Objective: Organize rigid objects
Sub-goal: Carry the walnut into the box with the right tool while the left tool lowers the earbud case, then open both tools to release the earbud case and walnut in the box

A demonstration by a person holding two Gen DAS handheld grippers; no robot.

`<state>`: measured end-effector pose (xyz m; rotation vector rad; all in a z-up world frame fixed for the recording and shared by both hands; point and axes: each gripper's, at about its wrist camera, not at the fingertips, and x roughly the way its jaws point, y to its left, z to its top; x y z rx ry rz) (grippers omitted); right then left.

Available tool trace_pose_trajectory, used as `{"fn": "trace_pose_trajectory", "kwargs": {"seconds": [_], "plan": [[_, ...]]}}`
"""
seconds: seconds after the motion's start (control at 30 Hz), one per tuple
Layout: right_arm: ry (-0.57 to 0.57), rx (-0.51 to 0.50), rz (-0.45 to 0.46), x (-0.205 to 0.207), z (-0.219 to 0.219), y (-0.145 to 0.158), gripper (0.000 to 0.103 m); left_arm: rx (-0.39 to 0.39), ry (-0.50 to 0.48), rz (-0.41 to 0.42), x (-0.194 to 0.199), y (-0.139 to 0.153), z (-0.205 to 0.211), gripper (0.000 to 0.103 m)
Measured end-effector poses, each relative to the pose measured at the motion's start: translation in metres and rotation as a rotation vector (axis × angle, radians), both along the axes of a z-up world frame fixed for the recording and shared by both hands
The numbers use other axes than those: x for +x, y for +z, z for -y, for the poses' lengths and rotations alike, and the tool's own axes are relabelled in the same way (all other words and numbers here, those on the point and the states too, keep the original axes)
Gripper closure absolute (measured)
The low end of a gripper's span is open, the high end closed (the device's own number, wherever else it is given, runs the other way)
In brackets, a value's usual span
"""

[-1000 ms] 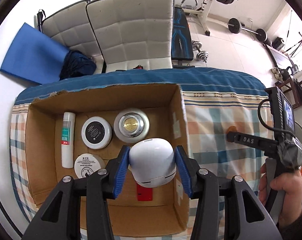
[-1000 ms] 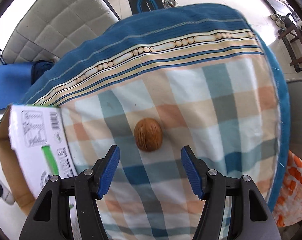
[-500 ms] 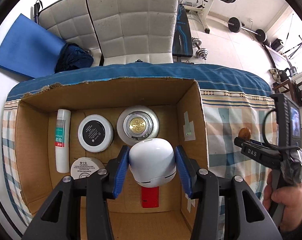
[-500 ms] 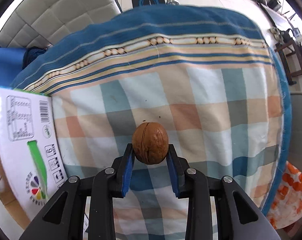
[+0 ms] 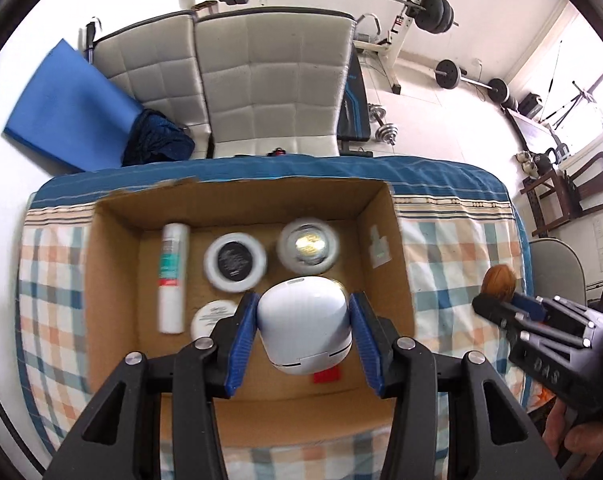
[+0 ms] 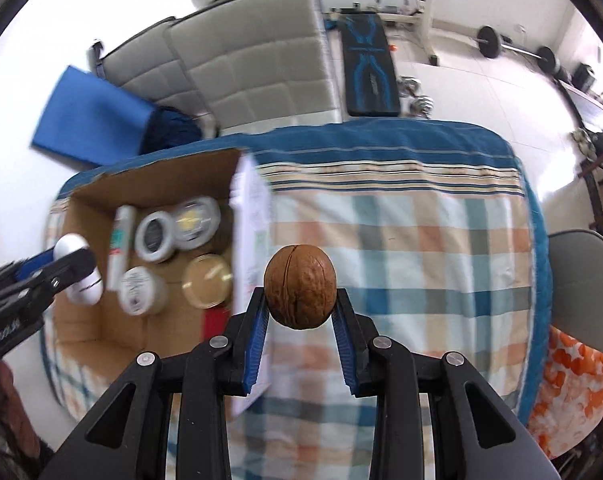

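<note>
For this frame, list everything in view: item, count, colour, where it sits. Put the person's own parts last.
cardboard box: 1, brown, on the checked tablecloth.
tube: 1, white with a teal band, lying at the box's left.
round jars: 4, in the box: white with black lid, silver with gold centre, white-labelled, and a tan-lidded one clear only in the right wrist view.
white egg-shaped case: 1, held over the box.
walnut: 1, brown, held above the cloth right of the box.
checked tablecloth: 1, blue, orange and cream.
padded chairs: 2, grey, behind the table.
left hand-held gripper: black with blue pads, shut on the case.
right hand-held gripper: same, shut on the walnut.
</note>
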<state>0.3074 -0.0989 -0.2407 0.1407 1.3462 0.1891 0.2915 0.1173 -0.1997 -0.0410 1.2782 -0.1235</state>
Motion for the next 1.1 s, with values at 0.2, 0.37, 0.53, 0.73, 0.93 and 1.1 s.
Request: {"fn": "trace_pose_trajectory", "kwargs": {"seconds": [0.2,0.37,0.53,0.73,0.93,1.1], "plan": [[0.086,0.068,-0.083,-0.024,-0.076,-0.025,0.069,0.043,0.046,-0.055,-0.018,-0.02,-0.058,0.06],[0.134,0.057,-0.179,-0.025,-0.132,-0.073,0.069,0.028,0.075,-0.191,-0.027,-0.074,-0.093,0.06],[0.16,-0.008,-0.258,-0.016,-0.164,-0.114,0.069,0.052,0.078,-0.315,-0.025,-0.132,-0.115,0.06],[0.137,-0.06,-0.325,-0.006,-0.178,-0.141,0.069,0.048,0.074,-0.379,-0.011,-0.168,-0.122,0.06],[0.129,-0.104,-0.364,0.002,-0.183,-0.155,0.068,0.03,0.062,-0.416,-0.001,-0.187,-0.121,0.059],[0.101,-0.112,-0.384,0.005,-0.193,-0.168,0.068,-0.019,0.083,-0.434,-0.002,-0.19,-0.128,0.059]]}}
